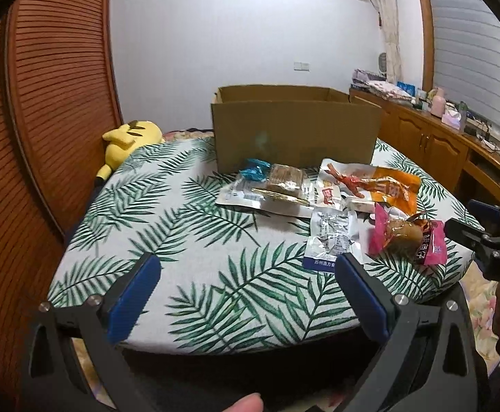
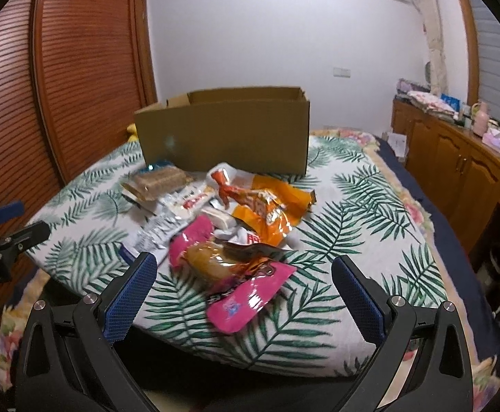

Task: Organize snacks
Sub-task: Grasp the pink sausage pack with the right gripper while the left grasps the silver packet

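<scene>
A: Start with the left wrist view. What is in front of you?

B: The left gripper (image 1: 248,286) hangs low over the near edge of a leaf-print cushion (image 1: 195,240), its blue-padded fingers (image 1: 131,300) spread wide with nothing between them. The snacks lie in a loose heap on the far right part of the cushion, just in front of an open cardboard box (image 1: 294,130).

A: Which snacks can you tell apart?

B: A brown cracker pack (image 1: 284,180) beside a blue candy wrapper (image 1: 255,170), an orange bag (image 1: 387,187), a silver packet (image 1: 330,237) nearest my fingers, and a pink packet (image 1: 406,237) at the right edge. The right gripper (image 1: 480,231) pokes in from the right, close to that pink packet. A yellow plush toy (image 1: 126,144) lies off the cushion at the left, by the slatted wooden door (image 1: 44,120).

A: And the right wrist view?

B: The right gripper (image 2: 245,286) is released as well, fingers (image 2: 358,300) far apart. The pink packet (image 2: 229,274) lies on the cushion (image 2: 370,240) ahead of the gap between them, not touched by either pad. Behind it sit the orange bag (image 2: 270,206), the silver packet (image 2: 160,230) and the cracker pack (image 2: 160,180), then the box (image 2: 222,134) at the back. The left gripper (image 2: 8,223) shows at the left edge; I cannot tell its spread from here. A wooden cabinet (image 2: 456,164) runs along the right wall.
</scene>
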`<action>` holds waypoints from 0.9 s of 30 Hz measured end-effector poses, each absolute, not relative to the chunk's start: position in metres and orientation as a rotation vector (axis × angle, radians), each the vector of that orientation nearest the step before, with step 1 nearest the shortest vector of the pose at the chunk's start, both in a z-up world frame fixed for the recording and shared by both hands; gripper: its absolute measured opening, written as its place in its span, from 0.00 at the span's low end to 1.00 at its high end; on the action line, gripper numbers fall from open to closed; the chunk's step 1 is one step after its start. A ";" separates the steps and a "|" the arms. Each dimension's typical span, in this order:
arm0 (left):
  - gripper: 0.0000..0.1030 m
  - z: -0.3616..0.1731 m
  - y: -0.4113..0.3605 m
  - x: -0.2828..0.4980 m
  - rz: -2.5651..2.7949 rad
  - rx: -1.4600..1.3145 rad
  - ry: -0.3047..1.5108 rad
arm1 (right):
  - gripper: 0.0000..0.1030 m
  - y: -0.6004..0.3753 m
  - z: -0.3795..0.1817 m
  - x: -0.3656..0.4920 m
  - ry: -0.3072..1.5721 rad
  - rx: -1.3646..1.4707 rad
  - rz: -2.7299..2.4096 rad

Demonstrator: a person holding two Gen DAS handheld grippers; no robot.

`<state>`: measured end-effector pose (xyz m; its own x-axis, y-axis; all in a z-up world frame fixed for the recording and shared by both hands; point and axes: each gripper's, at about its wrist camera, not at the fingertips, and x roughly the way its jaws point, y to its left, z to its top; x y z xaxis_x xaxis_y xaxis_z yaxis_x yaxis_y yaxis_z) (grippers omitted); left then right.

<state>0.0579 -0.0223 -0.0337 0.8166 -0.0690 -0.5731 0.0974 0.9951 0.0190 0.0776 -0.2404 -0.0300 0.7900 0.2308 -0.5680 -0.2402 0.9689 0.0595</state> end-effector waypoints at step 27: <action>0.95 -0.064 -0.048 0.122 -0.281 0.042 0.767 | 0.66 -0.205 -0.053 0.141 0.874 -0.259 0.603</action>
